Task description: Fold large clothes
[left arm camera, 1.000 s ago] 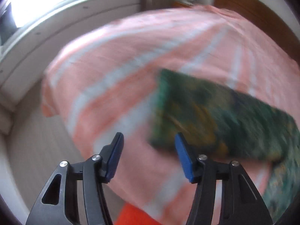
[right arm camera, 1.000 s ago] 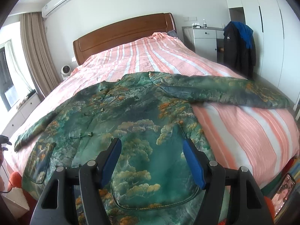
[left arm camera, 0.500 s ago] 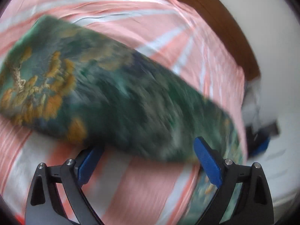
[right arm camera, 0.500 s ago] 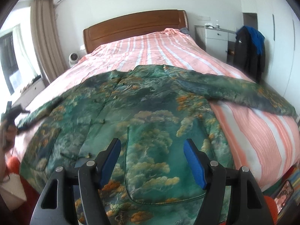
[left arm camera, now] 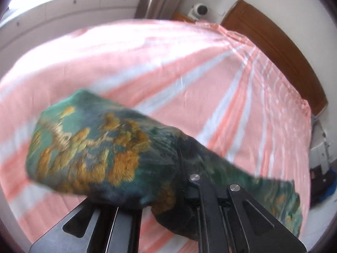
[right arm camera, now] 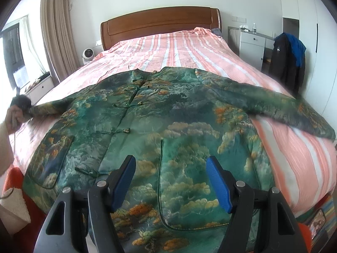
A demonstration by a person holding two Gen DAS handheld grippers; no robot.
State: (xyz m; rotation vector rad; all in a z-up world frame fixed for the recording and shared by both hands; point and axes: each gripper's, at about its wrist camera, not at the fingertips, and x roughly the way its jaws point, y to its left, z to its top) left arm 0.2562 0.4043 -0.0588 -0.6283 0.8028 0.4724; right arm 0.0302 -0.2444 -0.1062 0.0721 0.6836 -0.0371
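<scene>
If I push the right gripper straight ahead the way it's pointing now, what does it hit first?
Most likely the green jacket itself: the right gripper stands open and empty above the lower front, aimed down at the pocket panel. Nothing else shows in between, though depth is hard to judge.

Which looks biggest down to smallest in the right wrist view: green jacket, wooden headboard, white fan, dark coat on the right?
1. green jacket
2. wooden headboard
3. dark coat
4. white fan
The jacket lies nearest the camera, which enlarges it.
</scene>
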